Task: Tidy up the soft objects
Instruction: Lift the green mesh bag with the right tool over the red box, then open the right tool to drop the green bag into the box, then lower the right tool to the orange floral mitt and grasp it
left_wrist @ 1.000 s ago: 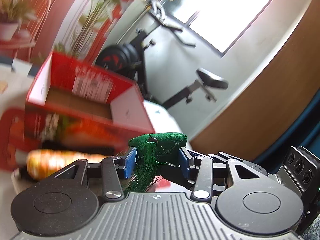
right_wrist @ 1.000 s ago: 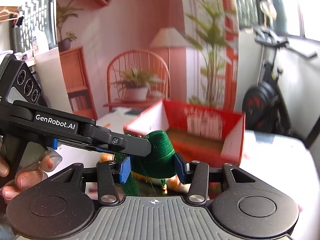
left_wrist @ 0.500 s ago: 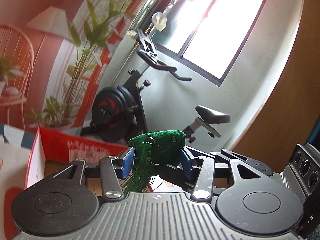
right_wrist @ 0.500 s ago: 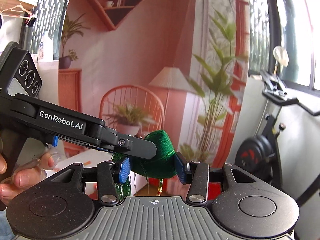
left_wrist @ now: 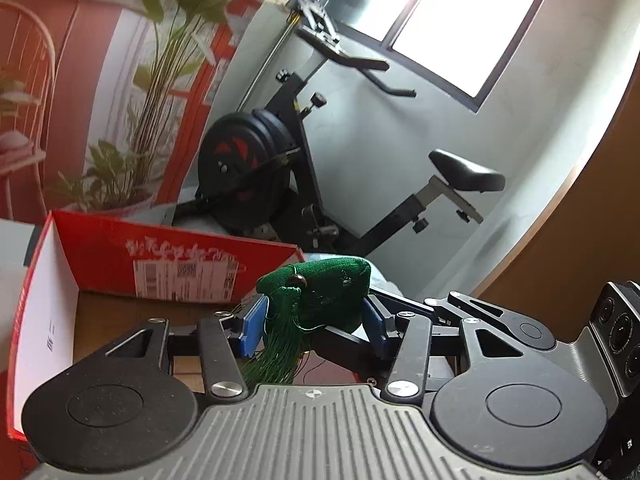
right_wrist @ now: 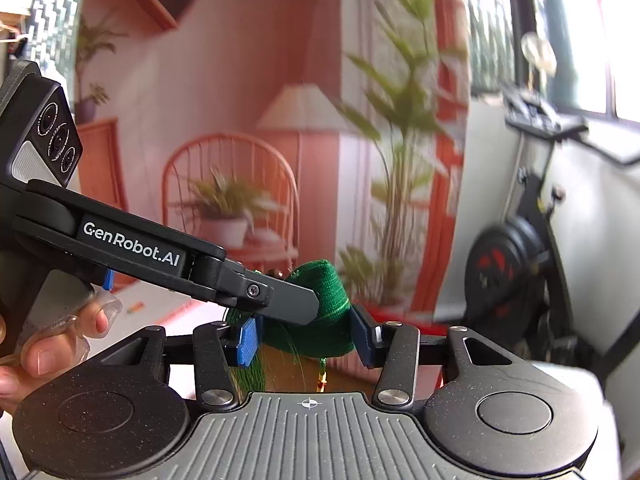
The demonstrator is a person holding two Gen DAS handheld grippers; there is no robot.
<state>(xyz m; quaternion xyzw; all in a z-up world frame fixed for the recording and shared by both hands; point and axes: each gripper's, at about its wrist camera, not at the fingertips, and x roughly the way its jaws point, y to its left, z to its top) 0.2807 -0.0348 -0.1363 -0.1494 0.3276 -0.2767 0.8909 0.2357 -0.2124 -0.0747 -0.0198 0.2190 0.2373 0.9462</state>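
Both the left gripper and the right gripper are clamped on the green tasselled pouch, so one should let go before it is lowered gently into the red box.

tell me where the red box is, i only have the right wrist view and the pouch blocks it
Observer: In the left wrist view the red box sits ahead and left of the left gripper, with its top open.
Operator: anything in it
Observer: The stretch of brown floor that shows is bare; the gripper body hides the rest.
Operator: is the left one really holding the pouch
Observer: Yes, its blue pads close on the green pouch from both sides, at the end with the brown bead.
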